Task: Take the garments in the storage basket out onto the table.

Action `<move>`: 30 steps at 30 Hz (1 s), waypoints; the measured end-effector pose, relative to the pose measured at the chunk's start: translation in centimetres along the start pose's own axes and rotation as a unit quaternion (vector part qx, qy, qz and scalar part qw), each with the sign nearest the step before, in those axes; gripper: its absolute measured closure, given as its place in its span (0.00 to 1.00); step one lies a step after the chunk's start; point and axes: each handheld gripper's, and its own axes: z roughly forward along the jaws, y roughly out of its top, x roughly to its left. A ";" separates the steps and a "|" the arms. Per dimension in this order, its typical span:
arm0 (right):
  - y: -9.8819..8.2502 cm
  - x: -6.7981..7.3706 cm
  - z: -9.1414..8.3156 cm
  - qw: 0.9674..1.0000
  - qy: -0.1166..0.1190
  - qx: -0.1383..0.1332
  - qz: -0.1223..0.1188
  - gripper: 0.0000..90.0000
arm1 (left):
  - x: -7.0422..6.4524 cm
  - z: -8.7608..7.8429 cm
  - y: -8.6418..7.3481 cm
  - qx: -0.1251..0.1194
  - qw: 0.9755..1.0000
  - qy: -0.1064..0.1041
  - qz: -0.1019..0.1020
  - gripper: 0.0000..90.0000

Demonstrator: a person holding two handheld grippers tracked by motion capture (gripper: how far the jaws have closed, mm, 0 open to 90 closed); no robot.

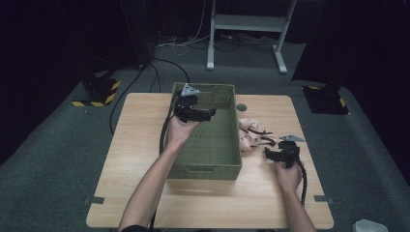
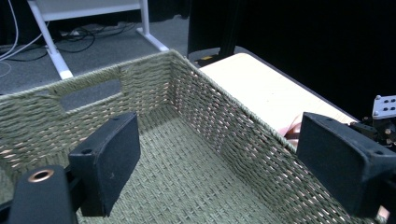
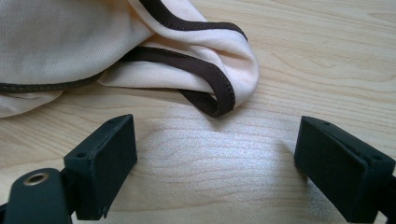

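A green woven basket (image 1: 227, 164) stands in the middle of the wooden table (image 1: 130, 159). My left gripper (image 1: 211, 114) hangs over its far left part, jaws open and empty; in the left gripper view the basket's woven floor (image 2: 187, 177) lies between the jaws. A crumpled cream garment with dark brown trim (image 1: 251, 133) lies on the table just right of the basket. My right gripper (image 1: 267, 153) rests low at the garment's near right, open, with bare wood between its jaws and the garment's trimmed edge (image 3: 219, 91) just ahead.
The basket has a handle slot in its far wall (image 2: 91, 93). A round grommet (image 1: 241, 107) sits in the tabletop behind the garment. Beyond the table stand a white desk frame (image 1: 246, 29) and floor cables (image 1: 159, 72).
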 end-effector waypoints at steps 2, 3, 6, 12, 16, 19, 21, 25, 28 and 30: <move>0.0 0.0 0.0 1.000 0.000 0.000 0.000 0.14 | 0.2 -0.2 0.1 -0.003 1.000 -0.002 -0.004 0.15; 0.0 0.0 0.0 1.000 0.000 0.000 0.000 0.14 | 0.3 -0.4 0.1 -0.004 1.000 -0.006 -0.007 0.15; 0.0 0.0 0.0 1.000 0.000 0.000 0.000 0.14 | 0.6 -0.9 0.2 -0.007 1.000 -0.008 -0.011 0.15; 0.0 0.0 0.0 1.000 0.000 0.000 0.000 0.14 | 1.4 -1.7 0.2 -0.010 1.000 -0.006 -0.014 0.15; 0.0 0.0 0.0 1.000 0.000 0.000 0.000 0.14 | 1.9 -2.5 0.1 -0.017 1.000 -0.001 -0.017 0.16; 0.0 0.0 0.0 1.000 0.000 0.000 0.000 0.14 | 2.3 -3.0 0.2 -0.023 1.000 0.001 -0.021 0.16; 0.0 0.0 0.0 1.000 0.000 0.000 0.000 0.14 | 2.4 -3.3 0.2 -0.027 0.999 0.003 -0.024 0.16; 0.0 0.0 0.0 1.000 0.000 0.000 0.000 0.14 | 2.7 -3.8 0.1 -0.027 0.999 0.011 -0.024 0.16; 0.0 0.0 0.0 1.000 0.000 0.000 0.001 0.14 | 3.0 -4.1 0.1 -0.026 0.999 0.015 -0.027 0.16; 0.0 0.0 0.0 1.000 0.000 0.000 0.001 0.14 | 3.2 -4.3 0.1 -0.026 0.999 0.017 -0.027 0.15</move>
